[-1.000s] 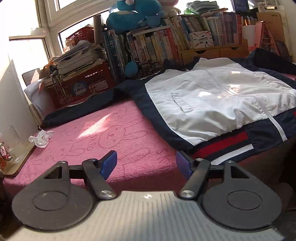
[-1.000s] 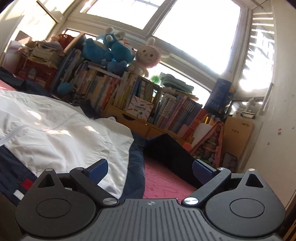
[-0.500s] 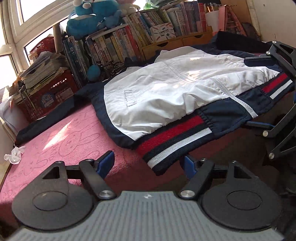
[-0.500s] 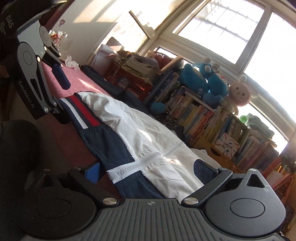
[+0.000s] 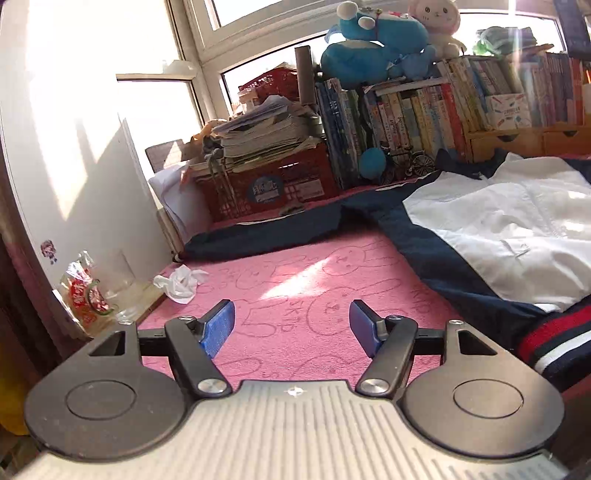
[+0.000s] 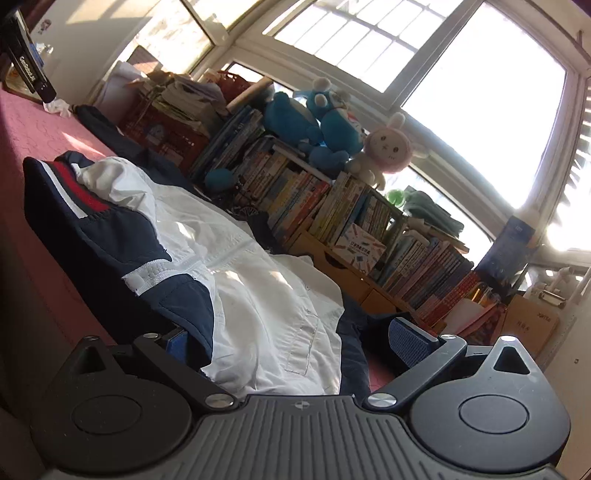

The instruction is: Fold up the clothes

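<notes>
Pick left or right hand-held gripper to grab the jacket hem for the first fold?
Right. The right hand-held gripper is open with the jacket hem already lying between its fingers. The left hand-held gripper is open over bare pink blanket, with the jacket off to its right.

Left wrist view: mounted low behind the left gripper (image 5: pixel 291 325), facing forward over the pink cover (image 5: pixel 295 295) toward the window corner. Near to the cover; red crate (image 5: pixel 266 184) at frame centre, jacket (image 5: pixel 498 229) at the right edge, white wall panel at far left.

Right wrist view: mounted behind the right gripper (image 6: pixel 291 341), tilted, very close above the jacket (image 6: pixel 240 288), which fills the lower centre. Facing the bookshelf (image 6: pixel 332 206) and windows in the upper half. Dark item at upper left (image 6: pixel 27 62), probably the other gripper.

Shared in both: jacket, blue plush (image 5: pixel 369 48) (image 6: pixel 317 122), pink plush (image 5: pixel 436 18) (image 6: pixel 388 147), book row, red crate (image 6: pixel 162 129), crumpled white scrap (image 5: pixel 181 282) (image 6: pixel 57 107).
</notes>
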`<action>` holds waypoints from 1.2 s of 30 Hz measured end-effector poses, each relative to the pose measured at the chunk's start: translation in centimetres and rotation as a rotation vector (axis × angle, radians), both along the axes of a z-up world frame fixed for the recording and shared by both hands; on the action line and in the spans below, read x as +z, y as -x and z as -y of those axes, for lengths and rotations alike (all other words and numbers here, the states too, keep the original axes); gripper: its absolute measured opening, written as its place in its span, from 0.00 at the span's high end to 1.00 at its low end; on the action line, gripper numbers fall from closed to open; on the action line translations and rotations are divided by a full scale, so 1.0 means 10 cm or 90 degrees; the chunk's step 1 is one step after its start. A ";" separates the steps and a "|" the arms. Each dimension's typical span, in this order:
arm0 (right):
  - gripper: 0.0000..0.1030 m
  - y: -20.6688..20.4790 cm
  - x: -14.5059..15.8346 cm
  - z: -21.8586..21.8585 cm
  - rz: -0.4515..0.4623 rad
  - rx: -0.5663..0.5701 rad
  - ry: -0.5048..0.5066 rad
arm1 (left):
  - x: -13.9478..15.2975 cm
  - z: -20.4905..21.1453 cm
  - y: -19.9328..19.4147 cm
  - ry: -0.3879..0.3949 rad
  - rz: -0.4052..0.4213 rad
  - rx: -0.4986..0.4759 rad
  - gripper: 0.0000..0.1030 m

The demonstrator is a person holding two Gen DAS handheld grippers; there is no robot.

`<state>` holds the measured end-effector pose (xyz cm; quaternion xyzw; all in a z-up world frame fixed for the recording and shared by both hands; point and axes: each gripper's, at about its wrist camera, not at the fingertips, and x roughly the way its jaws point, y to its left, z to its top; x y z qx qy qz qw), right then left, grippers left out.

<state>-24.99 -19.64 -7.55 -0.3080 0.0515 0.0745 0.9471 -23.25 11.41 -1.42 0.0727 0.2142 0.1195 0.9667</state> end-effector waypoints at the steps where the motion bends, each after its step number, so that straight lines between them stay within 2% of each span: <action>1: 0.01 -0.02 0.02 -0.03 0.005 0.007 -0.005 | 0.02 0.05 0.04 0.014 -0.006 -0.049 0.32; 2: 0.02 -0.04 0.05 -0.07 0.010 0.014 -0.009 | 0.03 0.10 0.07 0.026 -0.013 -0.096 0.32; 3: 0.08 -0.09 0.09 -0.11 0.005 0.029 -0.026 | 0.02 0.23 0.08 0.022 -0.017 -0.143 0.31; 4: 0.21 -0.14 0.14 -0.16 -0.001 0.045 -0.044 | 0.00 0.38 0.09 0.017 -0.021 -0.191 0.27; 5: 0.30 -0.17 0.18 -0.18 -0.012 0.059 -0.064 | -0.04 0.52 0.08 0.001 -0.023 -0.225 0.26; 6: 0.44 -0.21 0.23 -0.21 -0.027 0.073 -0.090 | -0.09 0.66 0.06 -0.016 -0.024 -0.257 0.24; 7: 0.52 -0.25 0.29 -0.23 -0.042 0.088 -0.115 | -0.14 0.81 0.05 -0.033 -0.025 -0.290 0.24; 10: 0.53 -0.25 0.39 -0.25 -0.040 0.105 -0.146 | -0.28 1.11 -0.08 -0.075 -0.022 -0.318 0.24; 11: 0.53 -0.24 0.42 -0.25 -0.037 0.109 -0.153 | -0.33 1.19 -0.17 -0.091 -0.018 -0.293 0.25; 13: 0.53 -0.21 0.39 -0.22 -0.043 0.099 -0.149 | -0.41 1.25 -0.35 -0.149 -0.004 -0.198 0.27; 15: 0.52 -0.17 0.32 -0.18 -0.055 0.085 -0.138 | -0.46 1.16 -0.44 -0.199 0.010 -0.120 0.28; 17: 0.43 -0.12 0.17 -0.12 -0.076 0.066 -0.109 | -0.48 1.03 -0.49 -0.228 0.019 -0.063 0.28; 18: 0.34 -0.09 0.08 -0.09 -0.084 0.059 -0.087 | -0.46 0.95 -0.48 -0.226 0.018 -0.043 0.28; 19: 0.31 -0.06 -0.01 -0.05 -0.081 0.047 -0.059 | -0.45 0.89 -0.48 -0.239 0.019 -0.003 0.37; 21: 0.31 0.00 -0.18 0.03 -0.072 0.023 -0.001 | -0.31 0.54 -0.46 -0.206 0.021 0.115 0.44; 24: 0.30 -0.09 -0.12 0.23 -0.060 -0.035 0.004 | -0.10 -0.02 -0.42 -0.146 0.024 0.294 0.48; 25: 0.32 -0.14 -0.07 0.30 -0.053 -0.061 -0.009 | -0.04 -0.19 -0.33 -0.081 0.029 0.292 0.48; 26: 0.32 -0.18 -0.01 0.36 -0.046 -0.088 -0.022 | 0.03 -0.35 -0.23 -0.008 0.035 0.279 0.48; 27: 0.32 -0.21 0.04 0.40 -0.044 -0.095 -0.046 | 0.05 -0.42 -0.13 0.035 0.049 0.246 0.48; 29: 0.32 -0.27 0.14 0.49 -0.042 -0.103 -0.095 | 0.03 -0.27 -0.02 0.042 0.038 0.143 0.45; 31: 0.36 -0.31 0.20 0.47 -0.046 -0.089 -0.132 | -0.02 -0.05 0.02 0.031 0.017 0.036 0.36; 36: 0.48 -0.37 0.25 0.32 -0.061 -0.056 -0.141 | -0.16 0.79 -0.03 0.007 -0.015 -0.239 0.30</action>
